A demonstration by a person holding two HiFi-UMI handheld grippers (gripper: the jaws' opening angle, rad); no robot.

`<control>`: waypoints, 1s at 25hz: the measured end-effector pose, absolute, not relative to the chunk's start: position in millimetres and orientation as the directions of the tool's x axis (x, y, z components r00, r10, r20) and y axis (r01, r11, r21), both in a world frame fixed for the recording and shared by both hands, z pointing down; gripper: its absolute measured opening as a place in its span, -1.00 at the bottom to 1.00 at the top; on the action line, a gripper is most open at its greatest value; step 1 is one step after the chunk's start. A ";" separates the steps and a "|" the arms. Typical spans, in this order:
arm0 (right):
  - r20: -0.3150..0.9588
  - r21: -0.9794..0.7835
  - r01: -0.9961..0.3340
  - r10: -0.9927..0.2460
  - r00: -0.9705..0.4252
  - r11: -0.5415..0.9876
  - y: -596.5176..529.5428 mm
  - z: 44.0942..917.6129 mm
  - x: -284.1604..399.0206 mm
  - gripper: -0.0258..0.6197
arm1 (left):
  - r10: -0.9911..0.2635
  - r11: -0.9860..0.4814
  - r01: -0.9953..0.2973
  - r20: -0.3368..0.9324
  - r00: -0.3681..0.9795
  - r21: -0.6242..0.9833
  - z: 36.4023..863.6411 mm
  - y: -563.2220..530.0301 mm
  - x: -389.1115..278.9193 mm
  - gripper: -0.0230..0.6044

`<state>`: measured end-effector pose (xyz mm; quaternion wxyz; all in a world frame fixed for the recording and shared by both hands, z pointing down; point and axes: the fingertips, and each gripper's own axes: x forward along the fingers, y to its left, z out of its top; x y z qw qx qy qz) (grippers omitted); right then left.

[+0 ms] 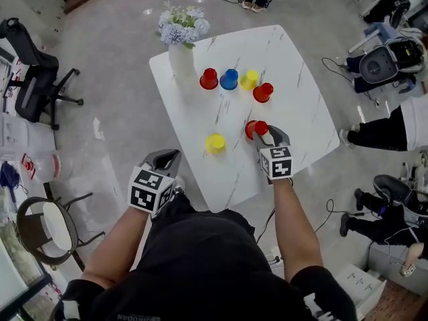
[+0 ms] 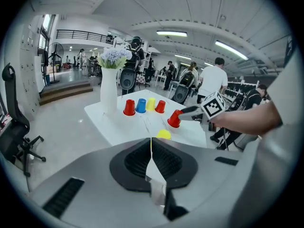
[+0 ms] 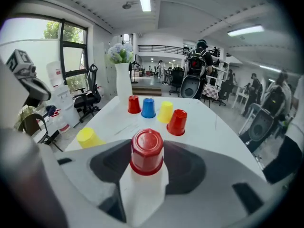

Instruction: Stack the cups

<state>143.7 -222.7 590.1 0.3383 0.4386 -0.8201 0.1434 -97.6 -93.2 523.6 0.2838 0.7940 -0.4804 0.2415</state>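
left gripper (image 1: 170, 154) at near table (image 1: 301, 112) edge, jaws together, empty. yellow cup (image 1: 215, 142) just left of right gripper (image 1: 259, 132), clamped on upturned red cup (image 1: 252, 128), axis upright. row (image 1: 229, 79) of four beyond; end cup (image 1: 263, 92) straight ahead. right gripper nearer both.

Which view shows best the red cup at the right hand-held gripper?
The right gripper view: the red cup fills the centre, base showing, between the jaws. The head view shows it small, from above; the left gripper view shows its side, far away.
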 end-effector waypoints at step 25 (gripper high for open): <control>0.738 0.110 -0.723 -0.543 -0.400 0.682 -146.1 623.7 80.9 -0.26 | -0.610 -0.430 -0.876 0.644 0.461 0.220 525.5 -85.0 -105.4 -0.90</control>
